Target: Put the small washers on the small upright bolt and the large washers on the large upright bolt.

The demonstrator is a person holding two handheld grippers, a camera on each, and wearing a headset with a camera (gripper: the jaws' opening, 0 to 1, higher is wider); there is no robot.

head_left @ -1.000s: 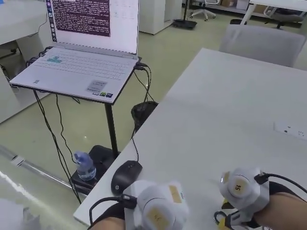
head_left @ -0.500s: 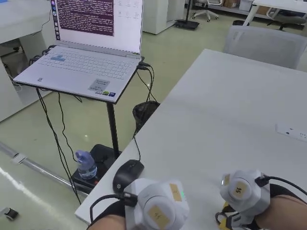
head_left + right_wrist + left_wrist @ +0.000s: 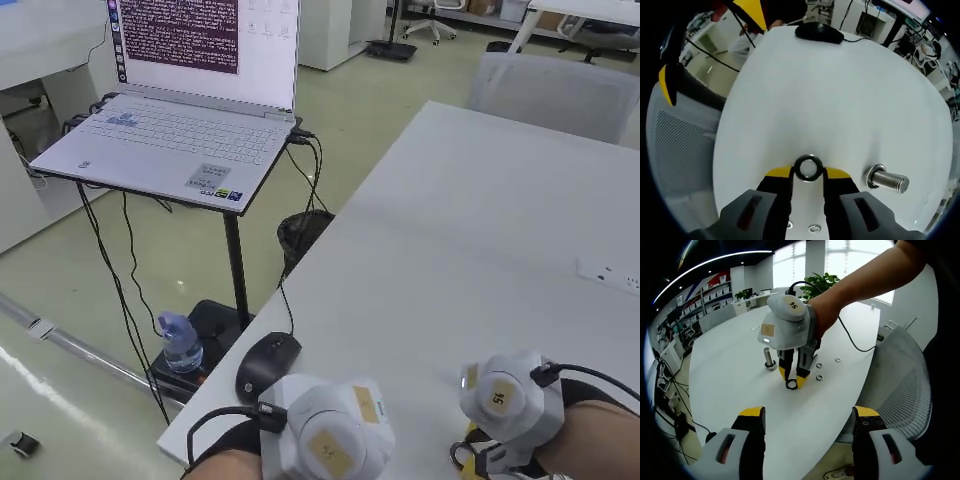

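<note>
WASHER MEETS BOLT: At a white bench (image 3: 480, 230), the right tool (image 3: 808, 175) pinches a washer (image 3: 808, 168) by its rim between its yellow tips, low over the surface and near an upright bolt (image 3: 887, 180). The left tool (image 3: 810, 412) hangs back with its jaws spread wide and nothing between them. In the left gripper view, three loose washers (image 3: 820, 376) lie on the bench just beside the right tool, on the side away from the bolt. Whether the held washer is small or large, and which of the two bolts this is, cannot be told. A mouse (image 3: 266, 365) sits at the bench edge, and a laptop (image 3: 165, 140) stands open on a stand alongside. The step in hand appears to be slipping the washer over the bolt. It should go best with the ring carried level above the bolt's tip, hole centred on the shaft, and released only once the thread is inside it, lest it tip off and roll.
</note>
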